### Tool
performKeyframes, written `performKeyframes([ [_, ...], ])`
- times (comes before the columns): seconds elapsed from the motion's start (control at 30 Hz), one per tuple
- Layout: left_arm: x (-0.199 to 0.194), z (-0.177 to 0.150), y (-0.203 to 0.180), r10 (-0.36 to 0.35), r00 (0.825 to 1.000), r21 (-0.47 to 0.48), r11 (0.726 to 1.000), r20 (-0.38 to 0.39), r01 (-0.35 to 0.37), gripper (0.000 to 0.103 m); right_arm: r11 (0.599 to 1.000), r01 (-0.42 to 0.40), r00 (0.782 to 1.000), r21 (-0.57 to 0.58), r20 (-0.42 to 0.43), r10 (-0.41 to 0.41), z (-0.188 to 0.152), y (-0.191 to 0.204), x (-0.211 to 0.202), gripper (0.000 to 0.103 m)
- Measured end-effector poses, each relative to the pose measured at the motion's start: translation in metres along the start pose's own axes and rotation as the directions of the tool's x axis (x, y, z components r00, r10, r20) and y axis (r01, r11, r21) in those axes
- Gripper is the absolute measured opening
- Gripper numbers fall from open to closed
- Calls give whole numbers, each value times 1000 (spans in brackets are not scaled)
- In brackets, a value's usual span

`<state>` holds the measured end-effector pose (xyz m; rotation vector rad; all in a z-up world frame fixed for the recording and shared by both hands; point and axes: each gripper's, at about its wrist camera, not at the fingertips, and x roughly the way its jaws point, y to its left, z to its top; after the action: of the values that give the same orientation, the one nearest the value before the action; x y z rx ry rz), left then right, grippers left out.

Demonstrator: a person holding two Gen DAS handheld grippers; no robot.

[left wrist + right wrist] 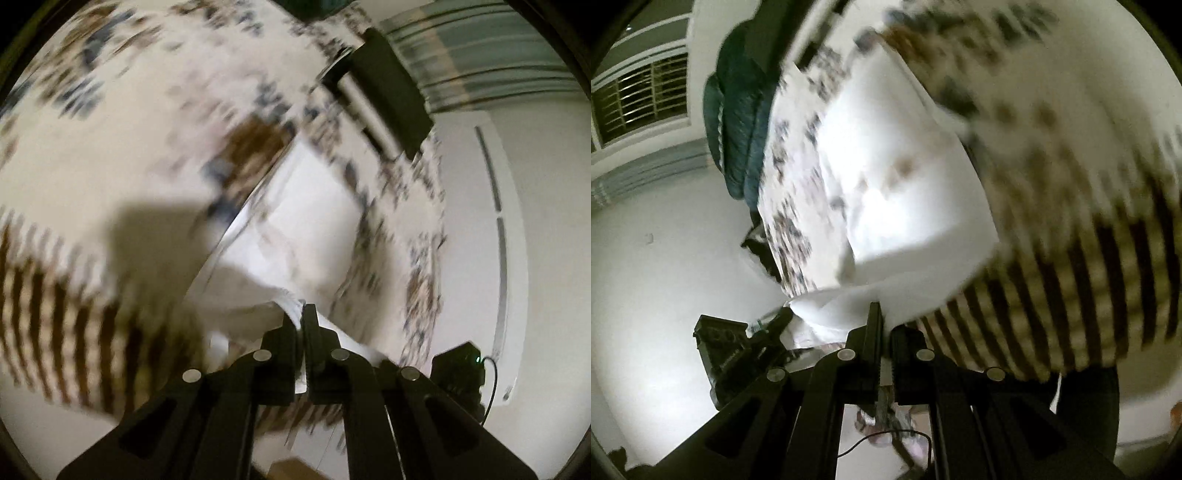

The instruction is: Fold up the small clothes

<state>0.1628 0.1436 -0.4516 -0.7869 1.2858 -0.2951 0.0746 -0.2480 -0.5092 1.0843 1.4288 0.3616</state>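
Observation:
A small white garment (306, 229) is held up above a patterned bed sheet (110, 122). My left gripper (300, 314) is shut on one white edge of it. In the right wrist view the same white garment (897, 192) hangs in front of the camera, and my right gripper (884, 317) is shut on its lower edge. The left gripper (768, 325) shows at the lower left of that view, next to the cloth. Both views are blurred by motion.
The sheet has dark flecks and a brown striped border (55, 325), also seen in the right wrist view (1089, 288). A dark blue-green quilt (738, 122) lies at the bed's far end. White walls (646, 258) and a barred window (642, 99) are beyond.

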Motion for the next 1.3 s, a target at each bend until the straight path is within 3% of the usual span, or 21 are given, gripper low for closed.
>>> performKeyframes([
  [0.17, 44, 88, -19, -35, 999, 13, 999, 39, 35, 2, 1000, -1, 995, -19, 100, 3, 86, 30, 3, 4],
  [0.33, 94, 168, -8, -82, 997, -64, 995, 9, 83, 4, 999, -18, 989, 35, 150, 13, 176, 42, 22, 8],
  [0.4, 100, 183, -5, -81, 997, -78, 994, 4, 81, 16, 997, -46, 986, 63, 161, 36, 207, 44, 31, 11],
  [0.43, 101, 190, -1, -80, 997, -82, 993, 10, 81, 19, 996, -64, 986, 68, 161, 52, 218, 46, 34, 26],
  [0.47, 99, 194, 2, -75, 997, -80, 994, 22, 77, 29, 995, -73, 984, 67, 169, 61, 227, 49, 36, 46],
  [0.5, 96, 195, 3, -62, 998, -73, 995, 28, 64, 43, 996, -71, 981, 59, 184, 60, 232, 52, 34, 53],
  [0.53, 91, 194, 6, -36, 999, -57, 998, 40, 38, 47, 997, -64, 978, 45, 200, 54, 234, 54, 31, 60],
  [0.67, 86, 178, 9, 57, 998, 26, 998, 26, -58, 50, 998, 68, 977, -15, 204, -64, 225, 52, 22, 60],
  [0.77, 101, 165, 0, 139, 990, 136, 981, -17, -135, 50, 987, 156, 974, -26, 172, -149, 216, 40, 30, 60],
  [0.9, 140, 165, -15, 212, 975, 254, 949, -65, -189, 50, 978, 206, 969, -15, 145, -202, 224, 31, 56, 60],
  [0.93, 152, 169, -19, 271, 961, 291, 925, -58, -243, 50, 975, 220, 966, -19, 140, -215, 231, 33, 64, 60],
  [1.0, 162, 176, -21, 323, 946, 327, 898, -40, -293, 52, 966, 257, 957, -32, 147, -249, 242, 37, 77, 60],
  [1.03, 166, 181, -18, 374, 927, 342, 874, -20, -346, 52, 960, 278, 951, -37, 152, -270, 248, 39, 82, 60],
  [1.07, 164, 188, -10, 423, 906, 335, 854, 2, -399, 52, 952, 302, 944, -41, 154, -293, 253, 41, 86, 60],
  [1.17, 143, 200, 15, 483, 875, 275, 838, 30, -471, 50, 931, 361, 921, -45, 175, -348, 261, 48, 88, 60],
  [1.3, 96, 193, 49, 435, 900, 145, 891, 4, -431, 50, 920, 389, 908, -51, 190, -373, 255, 54, 75, 60],
])
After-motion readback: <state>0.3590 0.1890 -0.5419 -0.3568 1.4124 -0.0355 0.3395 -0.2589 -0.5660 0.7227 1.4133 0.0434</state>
